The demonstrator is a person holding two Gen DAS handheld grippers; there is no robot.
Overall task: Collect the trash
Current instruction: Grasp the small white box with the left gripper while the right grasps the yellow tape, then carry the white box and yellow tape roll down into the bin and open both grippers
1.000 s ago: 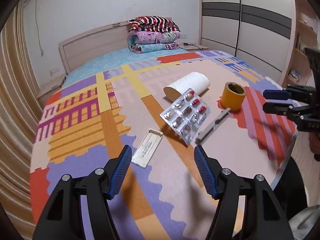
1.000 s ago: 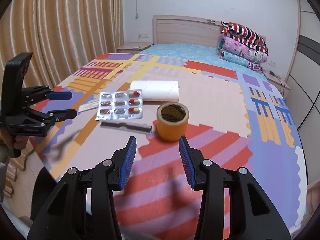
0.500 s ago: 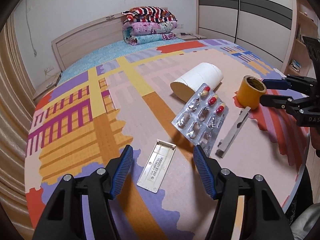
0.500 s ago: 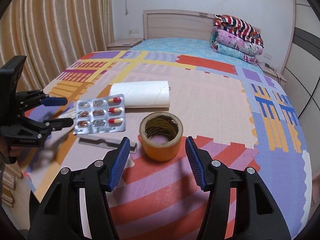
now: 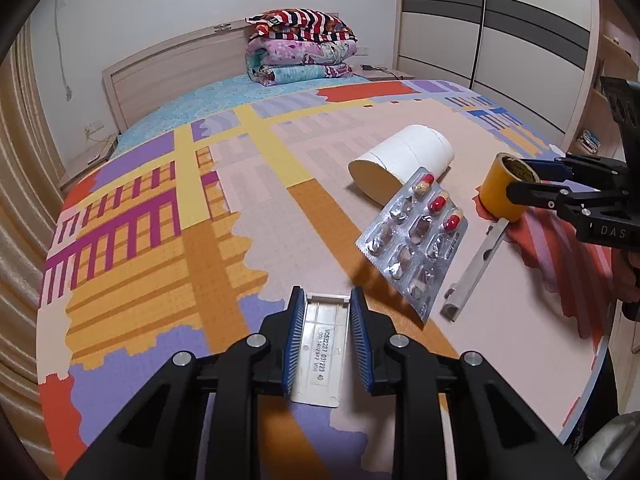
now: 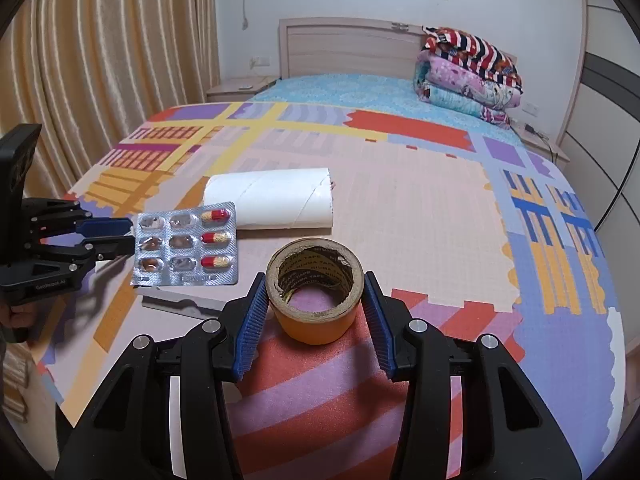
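Left wrist view: the left hand-held gripper sits at the bottom centre of the frame, its jaws having just been closing onto the flat white plastic strip lying on the patterned tabletop. The blue pads appear to press on its long edges. The strip looks thin, stiff and light, and it may slip if squeezed off-centre, so the mid-length hold seems sound.

In the right wrist view, the right hand-held gripper at lower centre straddles the orange tape roll, jaws just closing, though small gaps remain at both pads. The roll looks rigid and light; its outer wall is the place to grip.

The blister pack, cardboard tube and grey strip lie at mid-right.
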